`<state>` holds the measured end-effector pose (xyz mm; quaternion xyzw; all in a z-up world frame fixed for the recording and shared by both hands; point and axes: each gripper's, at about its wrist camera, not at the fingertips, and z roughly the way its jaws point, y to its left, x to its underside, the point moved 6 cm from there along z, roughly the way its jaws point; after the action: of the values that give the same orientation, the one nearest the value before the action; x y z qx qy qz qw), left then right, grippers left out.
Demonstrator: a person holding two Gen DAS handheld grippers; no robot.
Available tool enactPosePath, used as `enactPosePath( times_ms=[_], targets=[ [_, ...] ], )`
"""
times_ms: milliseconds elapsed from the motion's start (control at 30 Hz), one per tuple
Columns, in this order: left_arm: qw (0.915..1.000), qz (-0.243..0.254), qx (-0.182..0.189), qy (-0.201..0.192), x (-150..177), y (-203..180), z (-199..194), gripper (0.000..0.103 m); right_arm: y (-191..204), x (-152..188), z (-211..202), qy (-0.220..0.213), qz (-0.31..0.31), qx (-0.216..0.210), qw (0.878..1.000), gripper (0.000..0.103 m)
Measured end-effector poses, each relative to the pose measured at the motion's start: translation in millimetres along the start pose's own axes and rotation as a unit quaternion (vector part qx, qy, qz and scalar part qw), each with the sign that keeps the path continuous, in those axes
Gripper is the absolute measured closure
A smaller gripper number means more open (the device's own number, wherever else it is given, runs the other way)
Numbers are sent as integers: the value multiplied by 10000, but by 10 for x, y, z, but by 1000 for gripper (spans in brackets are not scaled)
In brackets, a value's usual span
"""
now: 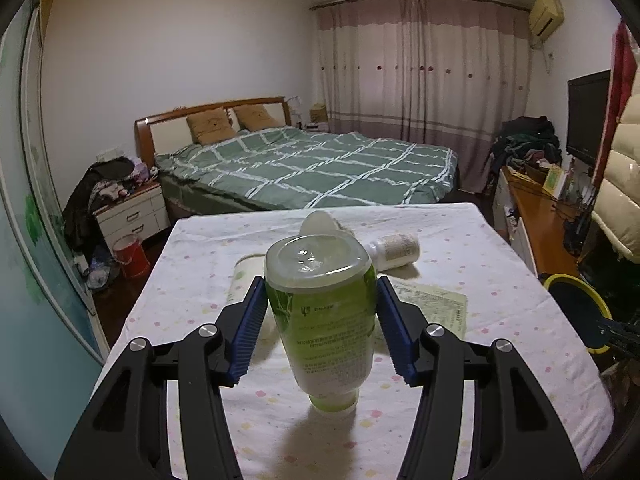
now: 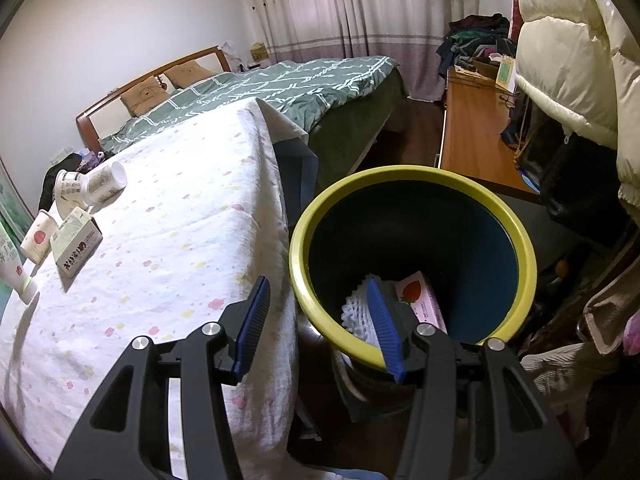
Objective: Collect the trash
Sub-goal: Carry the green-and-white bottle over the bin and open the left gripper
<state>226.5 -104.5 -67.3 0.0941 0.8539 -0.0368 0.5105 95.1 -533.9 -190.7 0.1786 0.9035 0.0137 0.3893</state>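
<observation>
Left gripper [image 1: 320, 320] clamps the green-and-white plastic tube [image 1: 324, 320] above the cloth-covered table [image 1: 480, 248], for carrying to the yellow-rimmed dark bin [image 2: 400, 172]; right gripper [image 2: 320, 320] waits half open, empty, over its rim.

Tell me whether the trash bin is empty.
Not empty. The yellow-rimmed bin already holds a pink strawberry-printed box and something white and knitted-looking at the bottom.

The left gripper [image 1: 321, 298] clamps a green tube [image 1: 326, 320] near its wide end, lifted clear of the spotted tablecloth [image 1: 500, 248] (its shadow falls below the cap). Beyond the fingertips lie a white bottle [image 1: 396, 250] and a printed paper [image 1: 436, 308], right of the right finger.
</observation>
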Motion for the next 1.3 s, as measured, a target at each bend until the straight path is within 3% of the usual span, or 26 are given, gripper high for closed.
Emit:
enactPosePath(
  times_ms=[267,500,700,967,1200,1300],
  targets=[
    [9982,221,543,-99,-139,-388,-260,48,-39,13,-154,-146,80,-64,9998,55],
    [9910,531,1223,-146,-253,-1080,-329,48,-234,19,-405,-350,203,32,9992,55],
    [9781,809,1919,-55,-389,-1900,-215,48,-460,36,-739,-647,298,247,9972,55],
    [9546,1286,2684,134,-503,-3085,29,48,-825,159,-1053,-865,564,456,9936,55],
    [9369,1569,3086,480,-397,-4070,362,48,-1094,268,-981,-758,800,537,9925,55],
    [9357,1661,3062,549,-309,-4332,515,47,-1178,323,-933,-689,877,557,9922,55]
  ],
)
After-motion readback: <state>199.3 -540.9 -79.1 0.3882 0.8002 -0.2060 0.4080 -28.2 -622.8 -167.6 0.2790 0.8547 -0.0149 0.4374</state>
